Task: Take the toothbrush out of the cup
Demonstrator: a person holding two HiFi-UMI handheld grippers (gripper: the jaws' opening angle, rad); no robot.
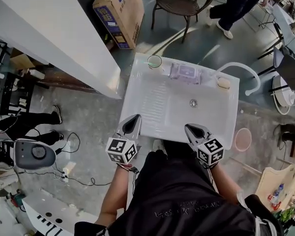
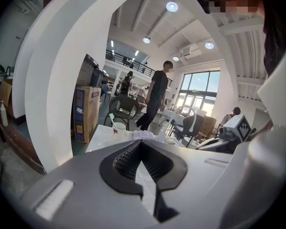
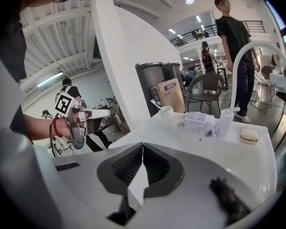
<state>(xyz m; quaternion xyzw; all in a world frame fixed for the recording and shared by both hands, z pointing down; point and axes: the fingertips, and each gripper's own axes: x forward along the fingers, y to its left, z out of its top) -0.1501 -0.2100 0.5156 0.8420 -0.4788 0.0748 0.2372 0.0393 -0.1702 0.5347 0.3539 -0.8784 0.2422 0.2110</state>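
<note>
Tho in cup (image 3: 167, 111), toothbrush (image 3: 155, 103) beyond jaws

White sink (image 1: 137, 90); whitish cup (image 1: 154, 61); brown box (image 1: 120, 11), blue print; my left claw (image 1: 132, 118), right claw (image 1: 189, 128): black-white squared cubes.

The right tongs (image 3: 142, 148), jaws together, face a white sink (image 3: 229, 151) whose far cup (image 3: 167, 112) holds a toothbrush (image 3: 155, 103).
</note>
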